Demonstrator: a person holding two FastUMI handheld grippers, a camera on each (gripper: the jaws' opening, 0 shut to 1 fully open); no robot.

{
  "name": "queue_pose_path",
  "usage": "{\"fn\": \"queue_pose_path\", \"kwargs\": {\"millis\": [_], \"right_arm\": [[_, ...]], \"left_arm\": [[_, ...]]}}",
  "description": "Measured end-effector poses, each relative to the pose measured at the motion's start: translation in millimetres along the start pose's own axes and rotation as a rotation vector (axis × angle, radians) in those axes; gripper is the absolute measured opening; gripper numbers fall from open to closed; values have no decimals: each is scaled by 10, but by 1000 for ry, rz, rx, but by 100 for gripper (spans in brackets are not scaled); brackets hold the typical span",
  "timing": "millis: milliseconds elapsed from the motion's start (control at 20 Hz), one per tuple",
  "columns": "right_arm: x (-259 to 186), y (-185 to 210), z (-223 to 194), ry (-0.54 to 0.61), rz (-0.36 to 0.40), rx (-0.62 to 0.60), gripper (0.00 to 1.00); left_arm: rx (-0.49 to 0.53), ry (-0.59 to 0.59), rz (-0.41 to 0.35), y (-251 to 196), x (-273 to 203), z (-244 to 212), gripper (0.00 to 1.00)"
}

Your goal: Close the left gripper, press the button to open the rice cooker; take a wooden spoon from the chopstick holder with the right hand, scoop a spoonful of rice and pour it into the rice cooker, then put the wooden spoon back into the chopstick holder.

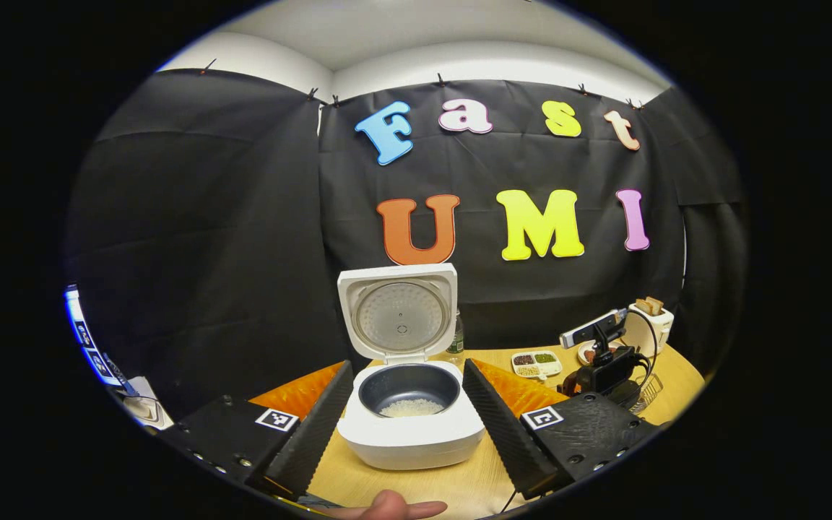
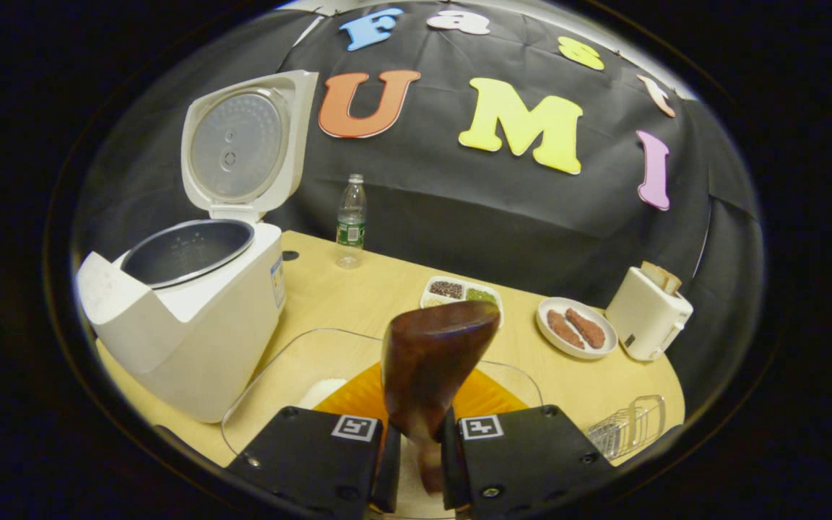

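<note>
The white rice cooker (image 1: 410, 433) stands with its lid (image 1: 400, 312) up, and a little white rice (image 1: 412, 408) lies in its dark pot. My left gripper (image 1: 407, 365) is open, its fingers wide apart on either side of the cooker and holding nothing. My right gripper (image 2: 419, 442) is shut on the handle of a dark wooden spoon (image 2: 436, 354). The spoon's bowl points up, above a clear glass bowl (image 2: 282, 361) with white rice (image 2: 318, 393) in it. The cooker (image 2: 185, 325) stands to the left of that bowl. Whether the spoon holds rice is hidden.
On the wooden table (image 2: 358, 296) stand a water bottle (image 2: 351, 220), a divided dish of beans (image 2: 461, 292), a plate of sausages (image 2: 575, 328) and a toaster (image 2: 648, 310). A wire rack (image 2: 629, 426) sits at the near right. A thumb (image 1: 387, 509) shows below.
</note>
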State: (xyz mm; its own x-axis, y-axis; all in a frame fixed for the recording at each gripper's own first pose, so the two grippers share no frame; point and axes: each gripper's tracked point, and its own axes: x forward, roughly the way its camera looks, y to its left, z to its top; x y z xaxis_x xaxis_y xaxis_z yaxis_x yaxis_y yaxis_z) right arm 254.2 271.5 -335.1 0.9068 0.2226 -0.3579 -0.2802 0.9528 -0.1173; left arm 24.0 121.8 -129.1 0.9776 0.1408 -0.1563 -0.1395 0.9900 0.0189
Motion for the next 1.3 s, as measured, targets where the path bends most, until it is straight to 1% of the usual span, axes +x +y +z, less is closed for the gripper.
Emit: {"fn": "queue_pose_path", "kwargs": {"millis": [150, 200, 400, 600, 700, 800, 850, 950, 1100, 1300], "right_arm": [[0, 5, 3, 5, 14, 84, 29], [6, 48, -12, 7, 31, 118, 29], [10, 157, -45, 8, 82, 297, 29], [37, 79, -29, 7, 115, 507, 29], [53, 5, -53, 17, 117, 608, 29], [62, -61, -82, 26, 117, 681, 29], [65, -93, -87, 31, 109, 702, 29], [56, -128, -109, 35, 119, 742, 29], [54, -219, -154, 40, 125, 857, 29], [33, -217, -151, 46, 144, 915, 29]], "left_arm": [[-5, 7, 6, 35, -4, -13, 97], [-7, 9, 7, 40, 3, -15, 97], [-5, 8, 10, 71, -10, -6, 97], [0, 3, 13, 82, -5, 16, 97], [-6, 8, 11, 79, -4, 8, 97], [-12, 8, 11, 77, 3, 25, 97], [-11, 6, 13, 82, 4, 26, 97], [-8, 6, 12, 82, 10, 39, 97], [-7, 2, 11, 68, 24, 67, 97], [-5, -3, 12, 68, 28, 95, 97]]}}
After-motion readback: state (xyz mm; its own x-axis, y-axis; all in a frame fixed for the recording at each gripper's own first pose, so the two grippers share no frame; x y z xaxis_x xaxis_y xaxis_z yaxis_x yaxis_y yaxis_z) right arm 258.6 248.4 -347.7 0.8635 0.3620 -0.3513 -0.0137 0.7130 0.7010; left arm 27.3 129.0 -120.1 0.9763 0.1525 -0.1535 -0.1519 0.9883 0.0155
